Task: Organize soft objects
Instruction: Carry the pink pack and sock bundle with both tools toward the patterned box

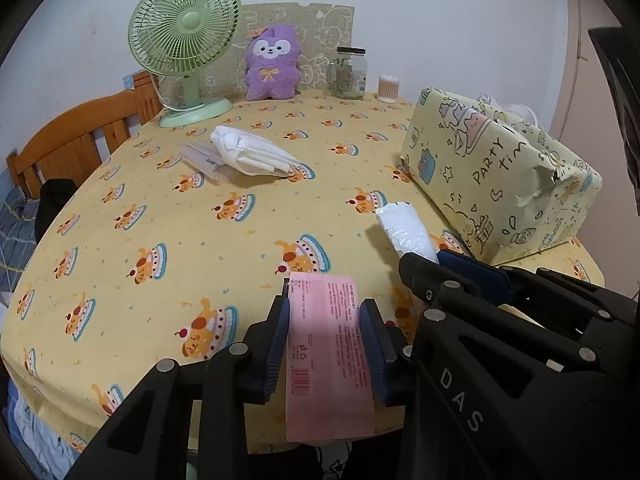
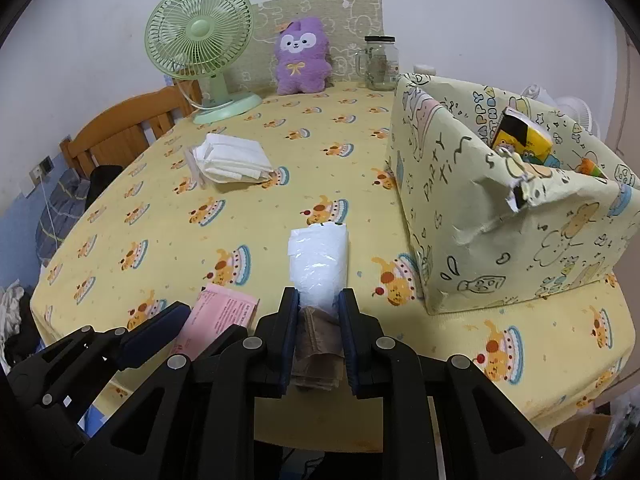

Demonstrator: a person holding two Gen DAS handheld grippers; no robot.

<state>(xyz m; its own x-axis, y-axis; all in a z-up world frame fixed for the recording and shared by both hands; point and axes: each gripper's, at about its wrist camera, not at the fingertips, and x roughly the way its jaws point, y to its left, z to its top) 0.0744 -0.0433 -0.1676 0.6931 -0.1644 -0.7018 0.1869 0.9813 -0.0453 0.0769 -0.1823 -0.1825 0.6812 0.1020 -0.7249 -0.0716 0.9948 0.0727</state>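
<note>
A flat pink packet (image 1: 328, 360) with printed text lies at the table's near edge, partly overhanging it. My left gripper (image 1: 325, 308) is shut on it, a pad pressing on each long side. To its right, my right gripper (image 2: 318, 296) is shut on a white plastic-wrapped soft pack (image 2: 318, 256), whose far end rests on the yellow tablecloth (image 2: 160, 220). Something brown and folded (image 2: 318, 344) sits between those jaws behind the white pack. An open box wrapped in yellow party paper (image 2: 480, 220) stands just right of the white pack, with a yellow tissue pack (image 2: 520, 136) inside.
A folded white cloth stack (image 1: 248, 152) lies mid-table beside a clear plastic sleeve (image 1: 200, 158). At the back stand a green fan (image 1: 184, 44), a purple plush toy (image 1: 272, 64), a glass jar (image 1: 350, 72) and a tub of cotton swabs (image 1: 388, 88). A wooden bed frame (image 1: 80, 140) borders the left.
</note>
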